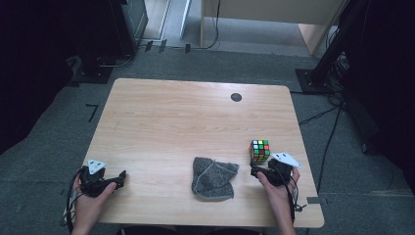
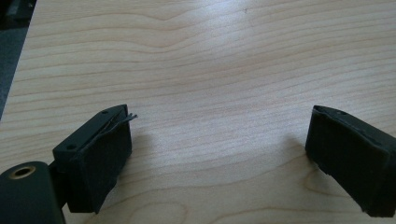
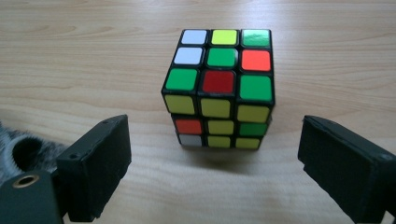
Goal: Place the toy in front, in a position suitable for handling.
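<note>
A scrambled colour cube (image 1: 260,151) (image 3: 218,88) stands on the wooden table (image 1: 186,117) at the front right. My right gripper (image 1: 256,170) (image 3: 212,161) is just in front of it, open, with the jaws wide apart and the cube a little beyond them, untouched. A crumpled grey cloth (image 1: 213,178) lies left of that gripper; its fuzzy edge (image 3: 18,147) shows at the left of the right gripper view. My left gripper (image 1: 121,177) (image 2: 219,154) rests at the table's front left, open over bare wood with nothing between its jaws.
A small dark round disc (image 1: 236,97) sits on the table near its far edge. Dark equipment stands and cables (image 1: 337,73) lie on the floor around the table. The table's front edge runs close beneath both hands.
</note>
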Action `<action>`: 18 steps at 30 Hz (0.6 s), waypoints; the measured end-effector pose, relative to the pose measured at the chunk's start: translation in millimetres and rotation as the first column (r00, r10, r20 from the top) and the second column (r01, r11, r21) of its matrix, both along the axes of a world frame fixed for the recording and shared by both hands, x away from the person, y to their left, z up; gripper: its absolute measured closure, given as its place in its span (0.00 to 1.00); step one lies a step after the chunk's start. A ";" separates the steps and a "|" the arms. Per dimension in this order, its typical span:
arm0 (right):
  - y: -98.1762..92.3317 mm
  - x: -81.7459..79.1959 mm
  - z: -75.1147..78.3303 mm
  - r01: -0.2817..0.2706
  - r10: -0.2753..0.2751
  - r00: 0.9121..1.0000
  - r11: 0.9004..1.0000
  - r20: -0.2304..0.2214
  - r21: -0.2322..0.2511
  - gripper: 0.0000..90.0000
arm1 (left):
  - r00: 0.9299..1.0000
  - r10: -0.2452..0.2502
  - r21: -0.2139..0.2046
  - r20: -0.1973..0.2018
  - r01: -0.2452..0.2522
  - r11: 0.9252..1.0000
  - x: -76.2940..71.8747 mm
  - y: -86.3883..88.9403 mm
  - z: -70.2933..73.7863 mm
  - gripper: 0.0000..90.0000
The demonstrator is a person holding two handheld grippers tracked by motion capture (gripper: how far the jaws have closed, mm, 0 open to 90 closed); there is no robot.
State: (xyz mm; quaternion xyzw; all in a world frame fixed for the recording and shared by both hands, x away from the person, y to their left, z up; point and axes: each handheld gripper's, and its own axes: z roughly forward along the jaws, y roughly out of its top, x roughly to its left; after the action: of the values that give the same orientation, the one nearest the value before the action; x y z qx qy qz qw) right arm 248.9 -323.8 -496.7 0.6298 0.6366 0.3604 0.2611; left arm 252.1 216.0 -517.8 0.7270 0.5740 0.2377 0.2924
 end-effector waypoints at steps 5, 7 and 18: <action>1.6 12.3 -3.4 0.027 -0.027 1.000 1.000 -0.008 0.009 0.17 | 1.000 0.000 0.000 0.000 0.000 1.000 0.0 0.0 0.0 0.08; 1.9 15.9 -5.5 0.024 -0.024 1.000 1.000 -0.012 0.010 0.20 | 1.000 0.001 -0.001 0.001 -0.001 1.000 0.0 -0.1 -0.1 0.08; 4.9 17.6 -10.7 0.050 -0.050 0.999 0.999 0.001 -0.013 0.36 | 1.000 0.000 0.000 0.000 0.000 1.000 0.0 0.0 0.0 0.08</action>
State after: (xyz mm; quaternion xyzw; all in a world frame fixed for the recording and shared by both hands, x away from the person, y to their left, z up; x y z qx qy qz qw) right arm 266.5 -318.9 -507.4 0.6438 0.6229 0.3497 0.2742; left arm 252.1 216.0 -517.8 0.7271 0.5740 0.2376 0.2922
